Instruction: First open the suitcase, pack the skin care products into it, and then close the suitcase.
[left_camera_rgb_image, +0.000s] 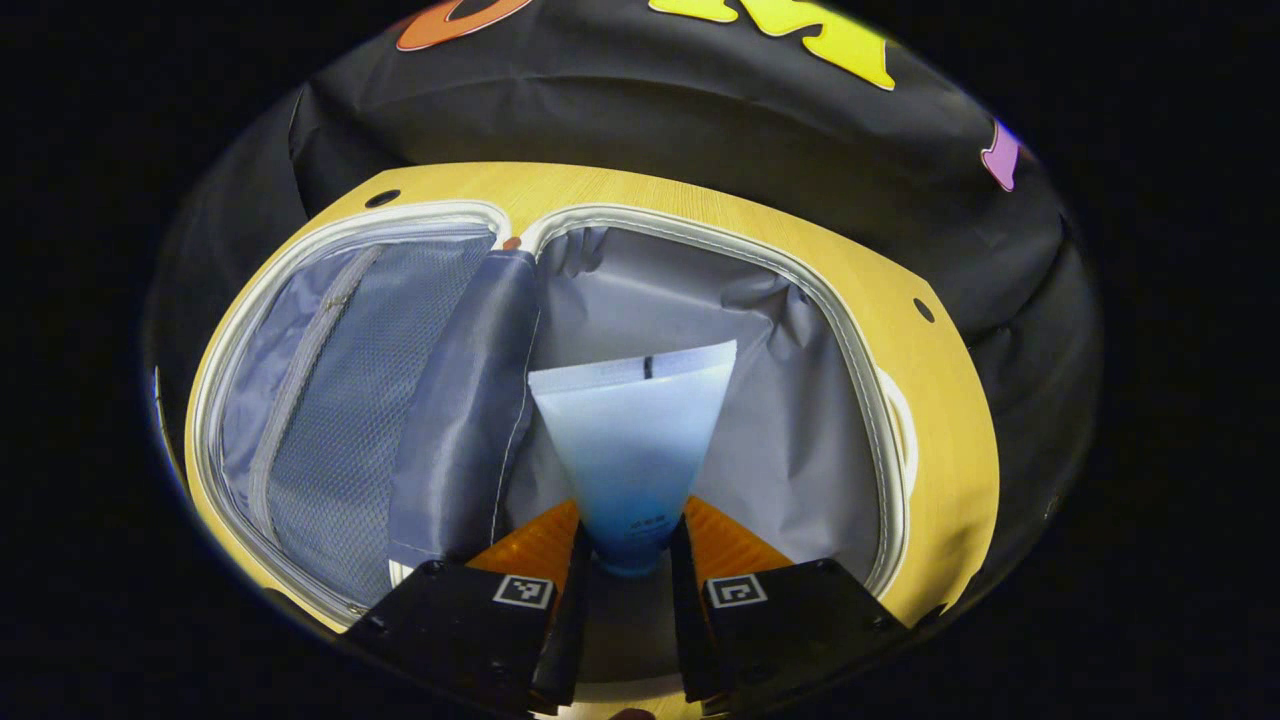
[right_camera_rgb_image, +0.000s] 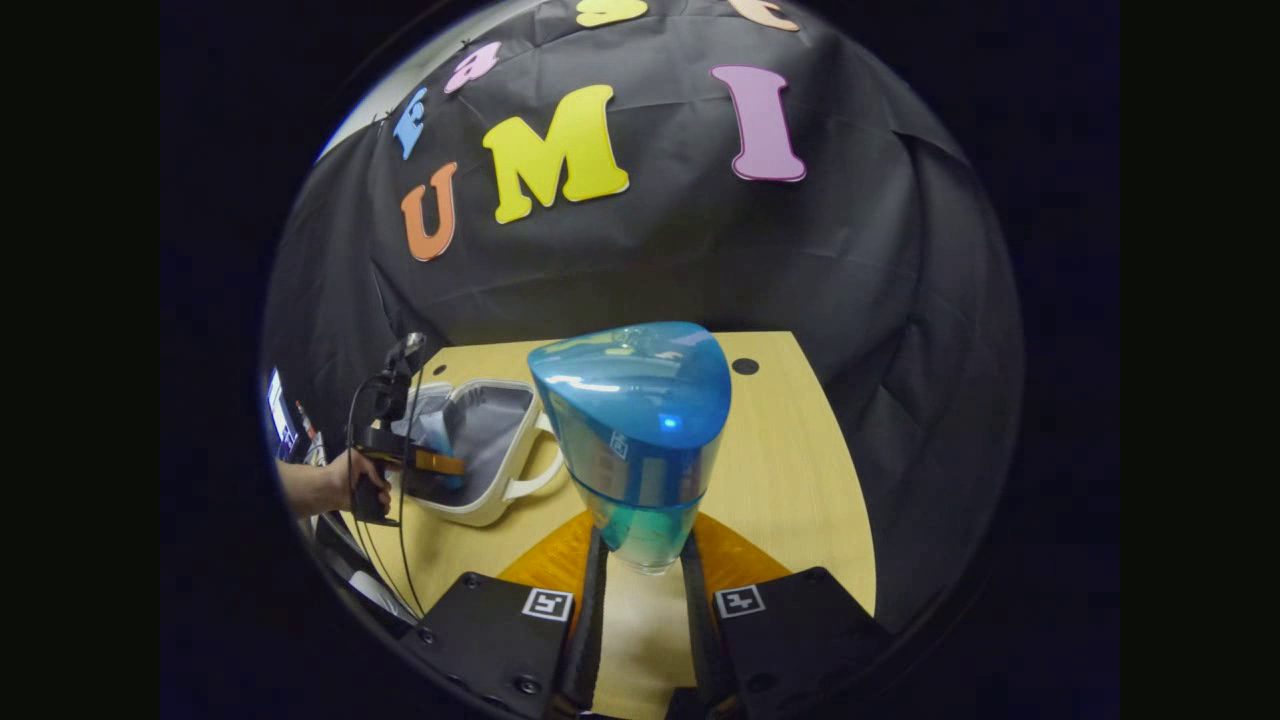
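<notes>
The white suitcase lies open on the wooden table, its grey lining facing up. My left gripper is shut on a pale blue squeeze tube, held above the right half of the case with the crimped end pointing away. My right gripper is shut on a blue translucent bottle with a broad blue cap, lifted over the table to the right of the suitcase. In the right gripper view a hand holds the left gripper over the open case.
The case's left half has a mesh zip pocket and a loose grey divider flap. The wooden table has small dark holes near its far edge. Black cloth wall stands close behind. Cables hang from the left gripper.
</notes>
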